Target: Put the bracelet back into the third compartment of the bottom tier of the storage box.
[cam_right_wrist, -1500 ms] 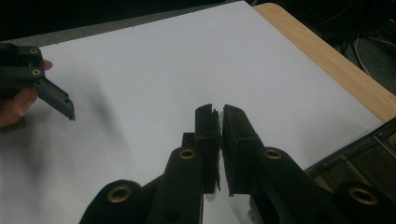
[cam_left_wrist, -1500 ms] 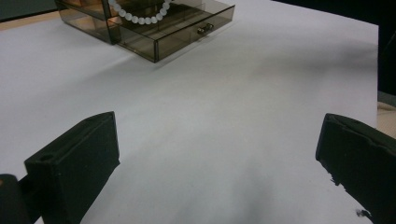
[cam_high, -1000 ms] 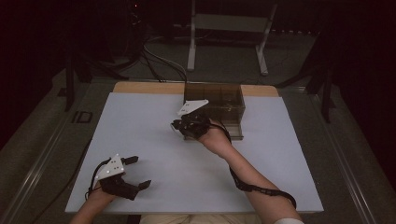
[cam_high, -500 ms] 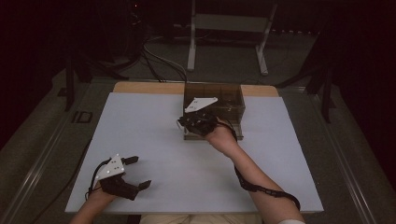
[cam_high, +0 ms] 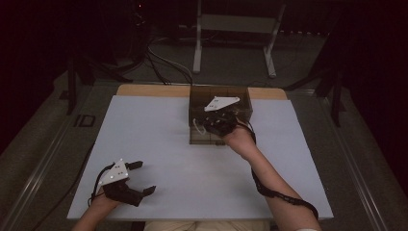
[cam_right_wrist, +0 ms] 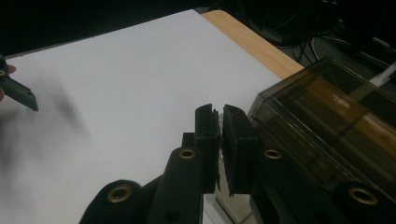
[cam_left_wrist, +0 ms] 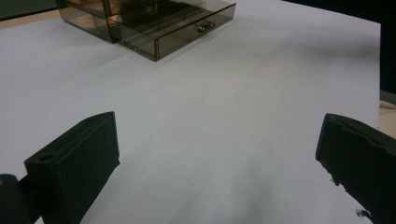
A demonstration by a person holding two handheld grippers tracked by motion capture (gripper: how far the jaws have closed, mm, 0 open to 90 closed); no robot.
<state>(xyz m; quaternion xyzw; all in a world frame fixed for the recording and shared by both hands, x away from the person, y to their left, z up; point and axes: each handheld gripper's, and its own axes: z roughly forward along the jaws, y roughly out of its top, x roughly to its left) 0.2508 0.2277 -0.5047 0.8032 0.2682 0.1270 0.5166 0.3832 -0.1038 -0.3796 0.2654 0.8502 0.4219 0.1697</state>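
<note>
A smoky see-through drawer box [cam_high: 240,94] stands at the far middle of the white table [cam_high: 159,125]. In the left gripper view its bottom drawer [cam_left_wrist: 180,35] is pulled out. My right gripper [cam_high: 202,126] hovers over the box's front left part, jaws pointing left. Its pads [cam_right_wrist: 219,112] stand pressed together on something thin and pale. A thin white cord [cam_high: 195,126] loops down beside its tips. My left gripper [cam_high: 142,177] rests at the near left of the table. It is open [cam_left_wrist: 218,123], with bare table between its jaws.
A strip of wooden tabletop [cam_high: 144,89] shows behind the white sheet. Beyond it, cables [cam_high: 161,60] and a metal stand [cam_high: 233,29] sit on the dark floor. A cable trails along the right forearm [cam_high: 276,192].
My right gripper has moved right and away from the person, from beside the box's left front to over the box, jaws still closed. The left gripper has stayed put.
</note>
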